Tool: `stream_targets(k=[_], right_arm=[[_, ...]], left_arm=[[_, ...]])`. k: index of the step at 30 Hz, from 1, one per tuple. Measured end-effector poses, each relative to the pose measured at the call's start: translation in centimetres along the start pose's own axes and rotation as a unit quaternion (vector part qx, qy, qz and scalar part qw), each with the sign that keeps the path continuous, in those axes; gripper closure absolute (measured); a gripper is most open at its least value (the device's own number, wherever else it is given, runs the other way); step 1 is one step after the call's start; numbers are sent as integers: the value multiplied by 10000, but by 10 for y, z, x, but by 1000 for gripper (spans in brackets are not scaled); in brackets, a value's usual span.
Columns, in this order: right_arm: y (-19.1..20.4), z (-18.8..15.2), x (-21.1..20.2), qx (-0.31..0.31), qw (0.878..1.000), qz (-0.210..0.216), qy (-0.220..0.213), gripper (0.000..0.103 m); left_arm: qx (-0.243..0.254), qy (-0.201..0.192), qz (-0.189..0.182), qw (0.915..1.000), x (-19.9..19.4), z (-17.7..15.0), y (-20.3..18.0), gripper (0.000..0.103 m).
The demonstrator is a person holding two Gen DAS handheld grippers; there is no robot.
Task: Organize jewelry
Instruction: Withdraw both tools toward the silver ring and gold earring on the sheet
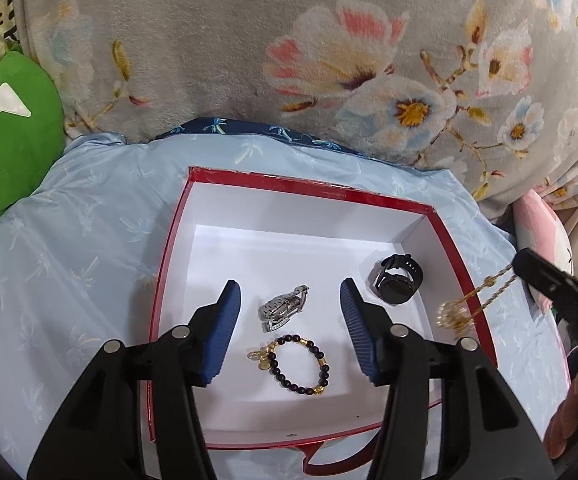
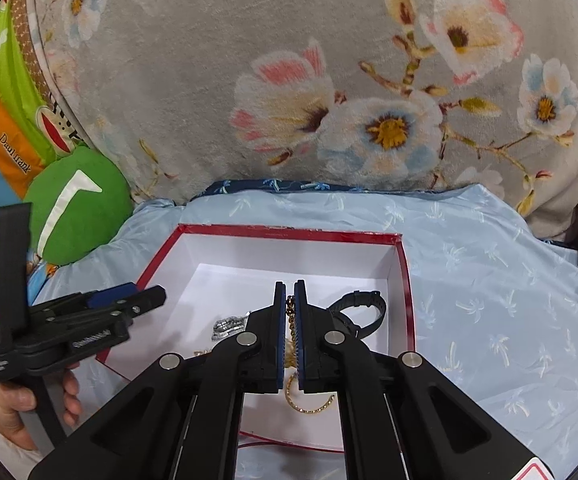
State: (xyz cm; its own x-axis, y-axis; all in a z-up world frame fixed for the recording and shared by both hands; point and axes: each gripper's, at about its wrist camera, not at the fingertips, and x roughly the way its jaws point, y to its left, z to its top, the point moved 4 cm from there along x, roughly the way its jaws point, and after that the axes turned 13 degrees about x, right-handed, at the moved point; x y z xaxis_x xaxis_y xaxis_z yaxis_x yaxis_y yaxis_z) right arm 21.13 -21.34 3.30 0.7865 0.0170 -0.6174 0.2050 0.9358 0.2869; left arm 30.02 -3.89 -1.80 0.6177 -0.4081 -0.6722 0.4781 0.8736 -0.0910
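A red box (image 1: 373, 194) with a white inside lies on pale blue cloth. On its floor lie a silver watch (image 1: 283, 307), a dark bead bracelet (image 1: 297, 364) with gold charms, and a black watch (image 1: 398, 283). My left gripper (image 1: 291, 300) hangs open above the box floor, its blue pads either side of the silver watch and clear of it. My right gripper (image 2: 289, 292) is shut on a gold chain necklace (image 2: 291, 312), whose loop (image 2: 309, 404) dangles below the jaws. From the left wrist, that chain (image 1: 473, 300) hangs over the box's right wall.
A grey floral blanket (image 1: 249, 60) rises behind the box. A green cushion (image 1: 5, 136) lies at the left, with colourful packaging (image 2: 5, 120) beyond it. A person's hand (image 2: 29, 404) holds the left gripper's handle. Pink fabric (image 1: 537, 224) sits at the right.
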Motion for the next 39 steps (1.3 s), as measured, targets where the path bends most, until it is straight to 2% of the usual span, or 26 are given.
stream_targets(k=[4, 5, 10, 14, 18, 25, 32, 39], right_arm=[[-3, -1, 1, -47, 9997, -193, -163, 73], [-3, -1, 0, -18, 9997, -182, -183, 72], [-4, -12, -9, -31, 9997, -199, -146, 72], [-6, -36, -23, -78, 9996, -257, -76, 72], [-13, -69, -37, -58, 9995, -304, 69, 72], [-30, -136, -45, 60, 9976, -409, 559, 72], [-47, -181, -37, 358, 9934, -444, 999, 73], [-54, -200, -27, 434, 9910, -477, 1177, 76]], left_arm=[[-32, -43, 30, 10000, -5, -1, 3, 49], [-38, -44, 40, 10000, -6, -2, 4, 49], [-11, -56, 135, 9999, -19, -10, 9, 49], [-49, -20, 158, 9999, -37, -29, 14, 49], [-150, 44, 347, 9993, -59, -59, 25, 49], [-616, 383, 367, 9967, -77, -115, 43, 49], [-683, 769, 344, 9941, -74, -160, 34, 49], [-605, 1187, 224, 9908, -51, -192, 16, 49]])
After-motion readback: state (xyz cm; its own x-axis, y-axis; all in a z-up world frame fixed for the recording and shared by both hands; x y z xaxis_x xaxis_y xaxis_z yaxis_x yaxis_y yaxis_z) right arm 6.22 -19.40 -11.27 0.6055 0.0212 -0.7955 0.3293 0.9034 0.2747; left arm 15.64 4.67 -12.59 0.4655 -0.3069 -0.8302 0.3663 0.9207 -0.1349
